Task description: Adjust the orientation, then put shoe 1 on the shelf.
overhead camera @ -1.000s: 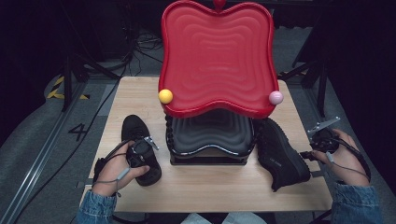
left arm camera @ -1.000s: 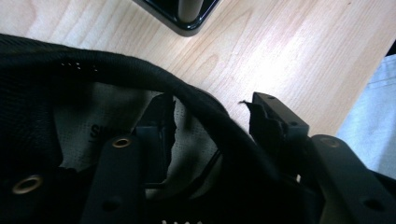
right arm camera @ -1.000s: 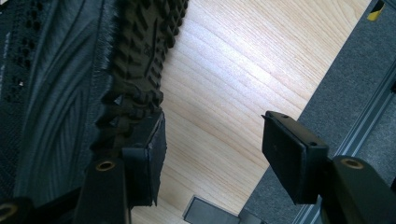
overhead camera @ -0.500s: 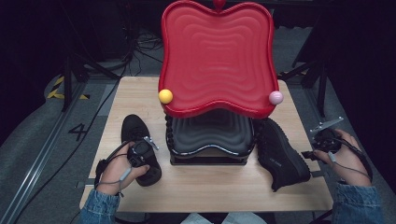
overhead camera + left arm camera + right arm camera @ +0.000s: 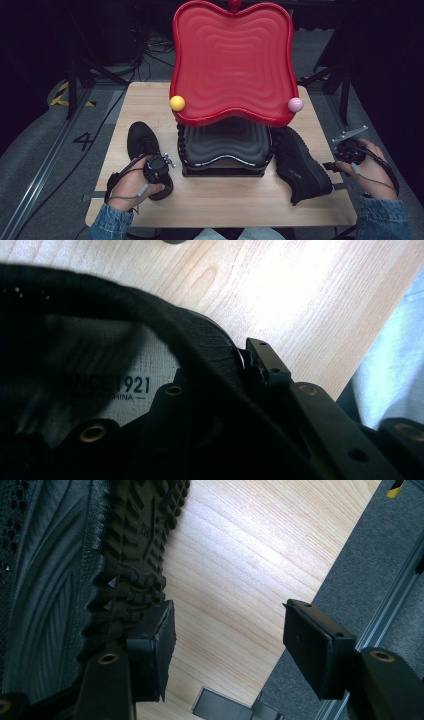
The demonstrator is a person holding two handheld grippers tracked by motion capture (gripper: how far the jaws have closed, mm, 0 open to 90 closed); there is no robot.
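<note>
The left gripper (image 5: 159,167) has just been closing its jaws, and they now pinch the padded collar of the left shoe (image 5: 142,145) at its heel: in the left gripper view one black jaw presses the outside of the collar (image 5: 210,347) while the other sits inside, over the printed insole (image 5: 107,385). That shoe rests upright on the wooden table (image 5: 145,105), toe pointing away from the person, just left of the black stand (image 5: 225,147) that carries the big red tray (image 5: 232,60).

The right gripper (image 5: 345,150) has its jaws wide apart with nothing between them but bare tabletop. In the right gripper view its left pad (image 5: 152,647) stands right against the lugged sole (image 5: 140,540) of the right shoe (image 5: 302,167), which lies tipped on its side to the right of the stand, near the table's right edge; the other pad (image 5: 315,645) hangs out over the table edge.

I judge the step in hand to be a lift of the left shoe by its heel collar. To do it well, the pinch wants to sit deep on the collar rather than on its soft lip, so the toe does not swing down and pull free. Raising it straight up should keep it clear of the stand and the yellow ball (image 5: 177,103) on the tray's corner. The pink ball (image 5: 295,104) sits on the opposite corner, above the right shoe.
</note>
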